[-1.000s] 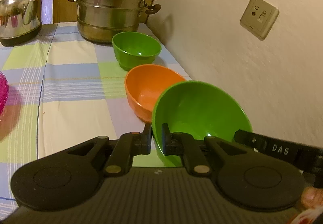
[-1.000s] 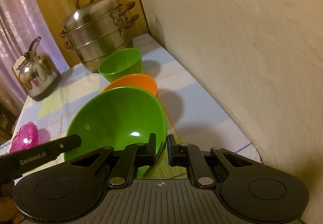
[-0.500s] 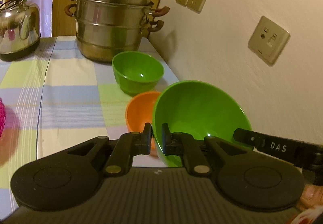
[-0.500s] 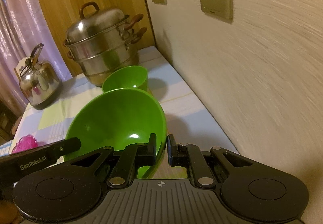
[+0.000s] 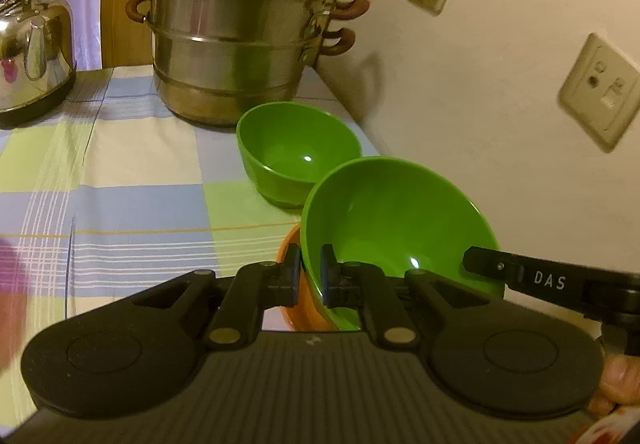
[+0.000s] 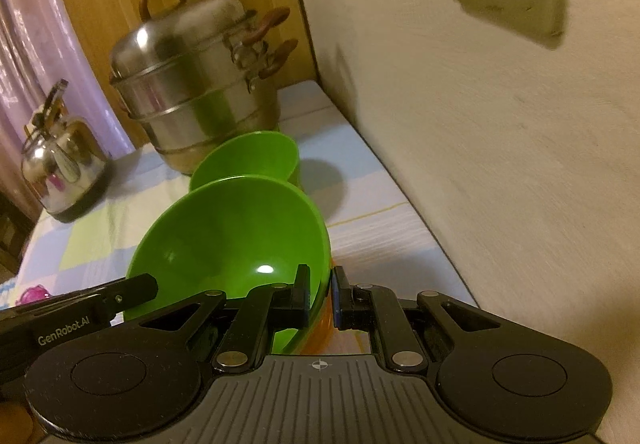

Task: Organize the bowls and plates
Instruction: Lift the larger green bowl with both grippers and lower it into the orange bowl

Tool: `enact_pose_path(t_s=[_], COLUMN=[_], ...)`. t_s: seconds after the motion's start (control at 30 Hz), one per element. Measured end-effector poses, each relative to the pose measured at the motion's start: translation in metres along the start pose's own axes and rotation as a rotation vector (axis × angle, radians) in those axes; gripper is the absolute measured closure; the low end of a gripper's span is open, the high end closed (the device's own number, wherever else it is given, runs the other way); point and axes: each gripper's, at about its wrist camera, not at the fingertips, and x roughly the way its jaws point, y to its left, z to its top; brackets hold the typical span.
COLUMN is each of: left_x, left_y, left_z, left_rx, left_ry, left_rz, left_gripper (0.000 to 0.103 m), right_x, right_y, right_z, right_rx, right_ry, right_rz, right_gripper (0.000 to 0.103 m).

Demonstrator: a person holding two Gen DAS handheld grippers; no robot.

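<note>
Both grippers clamped on big green bowl (image 5: 400, 220), held tilted over orange bowl (image 5: 294, 284)
Left gripper (image 5: 310, 276) pinches left rim, right gripper (image 6: 322, 294) right rim; small green bowl (image 5: 296, 152) on tablecloth (image 5: 140, 172) beyond, near steamer pot (image 5: 236, 36)

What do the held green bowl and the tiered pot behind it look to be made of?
Held green bowl: probably plastic or melamine, with even opaque colour and a soft glossy highlight. Tiered pot: likely stainless steel, with a brushed, mirror-like sheen; its brown handles look like plastic or wood.

orange bowl (image 5: 294, 286): mostly hidden under the big green bowl (image 5: 396, 220)
steamer (image 5: 236, 24): lid knob cut off at top
pink thing (image 6: 34, 295): too small to tell
kettle (image 5: 34, 40): cut by left edge
</note>
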Motion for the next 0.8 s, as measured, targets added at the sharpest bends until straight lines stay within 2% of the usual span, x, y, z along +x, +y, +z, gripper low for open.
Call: enact_pose_path(t_s=[0.3,0.8], left_x=[0.023,0.03], left_y=[0.009,0.013], left_z=[-0.007,-0.014], left_rx=[0.02,0.008], left_ry=[0.033,0.039], left_rz=[0.02,0.014], left_gripper=[0.095,0.094], right_x=[0.036,0.048], right_y=[0.0,0.004], right_z=[-0.008,-0.014], right_rx=[-0.038,-0.086], right_ry=[0.054,0.053], right_rz=[-0.022,-0.055], right_gripper=[0.093,0.092])
